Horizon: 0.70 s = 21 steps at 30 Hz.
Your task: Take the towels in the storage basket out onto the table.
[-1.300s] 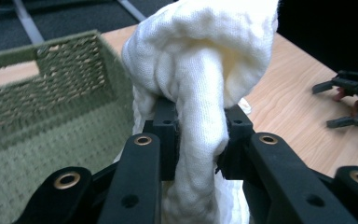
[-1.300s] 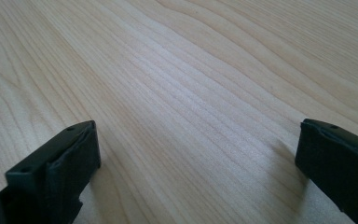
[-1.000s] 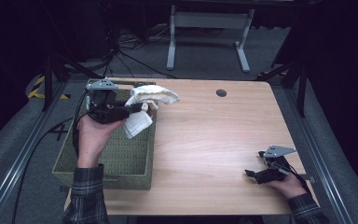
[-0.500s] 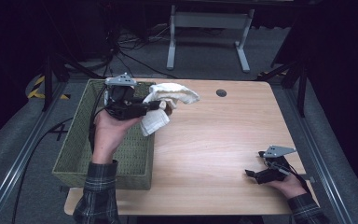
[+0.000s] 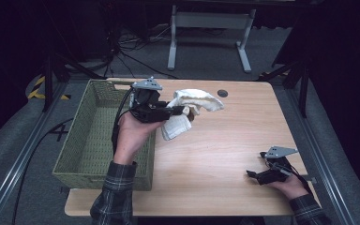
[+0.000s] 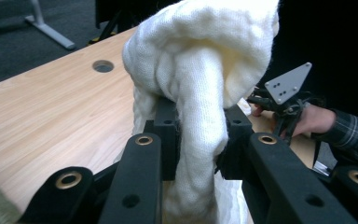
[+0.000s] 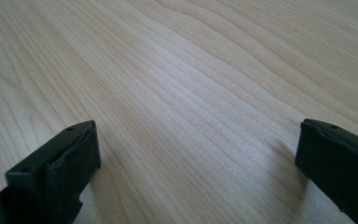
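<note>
With my left tongs (image 5: pixel 183 111) clamped on the white cloth (image 5: pixel 198 99) above the bench (image 5: pixel 225 140) beside the basket (image 5: pixel 86 136) — right tongs (image 5: pixel 252 174) apart, idle — its dangling tail could snag and slip free.

No text, no labels — nothing readable

You have one cloth (image 5: pixel 194 101), one basket (image 5: pixel 91 136) at the left, one desk (image 5: pixel 215 154), and two claws: your left claw (image 5: pixel 180 111) far, your right claw (image 5: pixel 253 174) near.
</note>
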Tool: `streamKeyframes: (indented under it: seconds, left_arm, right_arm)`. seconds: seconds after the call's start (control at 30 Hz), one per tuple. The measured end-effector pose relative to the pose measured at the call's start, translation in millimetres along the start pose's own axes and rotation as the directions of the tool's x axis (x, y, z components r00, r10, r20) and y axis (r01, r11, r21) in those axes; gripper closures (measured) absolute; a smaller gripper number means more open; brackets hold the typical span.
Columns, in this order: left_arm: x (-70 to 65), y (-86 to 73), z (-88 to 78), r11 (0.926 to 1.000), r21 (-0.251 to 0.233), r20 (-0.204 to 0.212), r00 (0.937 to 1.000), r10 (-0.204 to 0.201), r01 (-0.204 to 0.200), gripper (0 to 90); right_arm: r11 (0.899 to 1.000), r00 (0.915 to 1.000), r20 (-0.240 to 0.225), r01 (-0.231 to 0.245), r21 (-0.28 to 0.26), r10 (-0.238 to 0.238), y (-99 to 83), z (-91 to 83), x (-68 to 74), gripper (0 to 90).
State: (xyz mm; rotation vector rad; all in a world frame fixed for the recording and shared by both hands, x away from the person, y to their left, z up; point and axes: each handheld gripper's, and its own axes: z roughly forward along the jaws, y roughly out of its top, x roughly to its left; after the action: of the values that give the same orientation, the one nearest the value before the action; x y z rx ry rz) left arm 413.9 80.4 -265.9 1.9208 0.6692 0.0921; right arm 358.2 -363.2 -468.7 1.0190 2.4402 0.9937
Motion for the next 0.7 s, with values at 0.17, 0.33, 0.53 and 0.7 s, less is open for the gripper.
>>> streamKeyframes:
  seconds: [0.17, 0.33, 0.53, 0.7]
  left_arm:
    - [-8.6, 1.3, 12.7, 1.0, 0.005, 0.028, 0.9996, 0.008, -0.008, 74.1]
    - [-16.2, 0.2, 26.1, 0.9998, 0.008, 0.055, 0.9984, 0.016, -0.017, 74.1]
    - [-21.8, -4.9, 47.3, 0.9993, 0.031, 0.081, 0.9966, 0.016, -0.018, 74.1]
    - [-25.9, -9.2, 64.0, 0.9982, 0.05, 0.097, 0.9949, 0.028, -0.033, 74.1]
  right_arm:
    - [1.0, 1.0, 0.0, 0.001, -0.001, -0.001, 0.0, 0.0, -0.1, 0.1]
    - [1.0, 1.0, 0.0, 0.0, 0.0, 0.0, 0.0, 0.0, 0.0, 0.1]
    - [1.0, 1.0, -0.001, -0.002, 0.001, 0.002, 0.0, -0.1, 0.1, 0.1]
    - [1.0, 1.0, -0.001, -0.001, 0.0, 0.001, 0.0, -0.1, 0.0, 0.1]
